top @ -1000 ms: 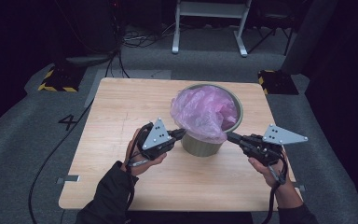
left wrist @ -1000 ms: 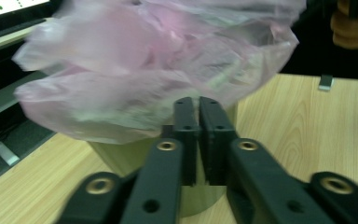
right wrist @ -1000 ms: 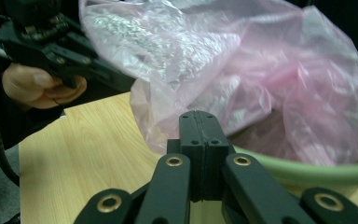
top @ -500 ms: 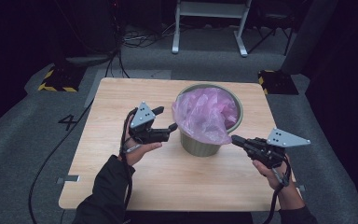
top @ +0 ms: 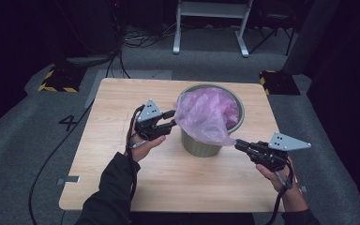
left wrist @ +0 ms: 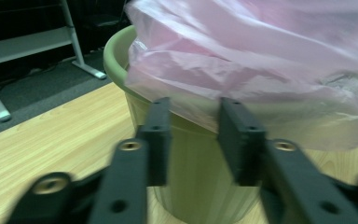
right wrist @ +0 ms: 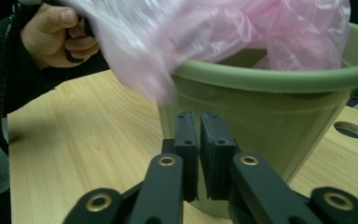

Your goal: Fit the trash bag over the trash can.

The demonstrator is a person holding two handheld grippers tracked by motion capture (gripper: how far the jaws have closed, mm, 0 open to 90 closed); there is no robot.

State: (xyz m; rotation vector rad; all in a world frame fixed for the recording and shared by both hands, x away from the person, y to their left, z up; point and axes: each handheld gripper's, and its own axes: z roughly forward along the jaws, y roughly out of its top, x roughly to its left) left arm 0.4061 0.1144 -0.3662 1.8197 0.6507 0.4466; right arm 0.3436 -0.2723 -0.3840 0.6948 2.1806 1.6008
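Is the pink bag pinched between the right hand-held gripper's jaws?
No. The right hand-held gripper jaws sit nearly together, nothing between, below the pink bag.

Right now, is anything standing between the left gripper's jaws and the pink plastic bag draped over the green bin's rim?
Nothing visible does. The left gripper faces the translucent pink plastic bag hanging over the rim of the round olive-green plastic bin; its jaws stand apart with the bag's lower edge just beyond them.

Light is falling from above onto the wooden table (top: 122,187), leaving the floor and room around it sinking into near-black. The high view is looking soft and grainy. Both gripper views are smearing: the pink bag (left wrist: 261,51) is blurring (worst near its edges), and the near jaws are sitting out of focus.
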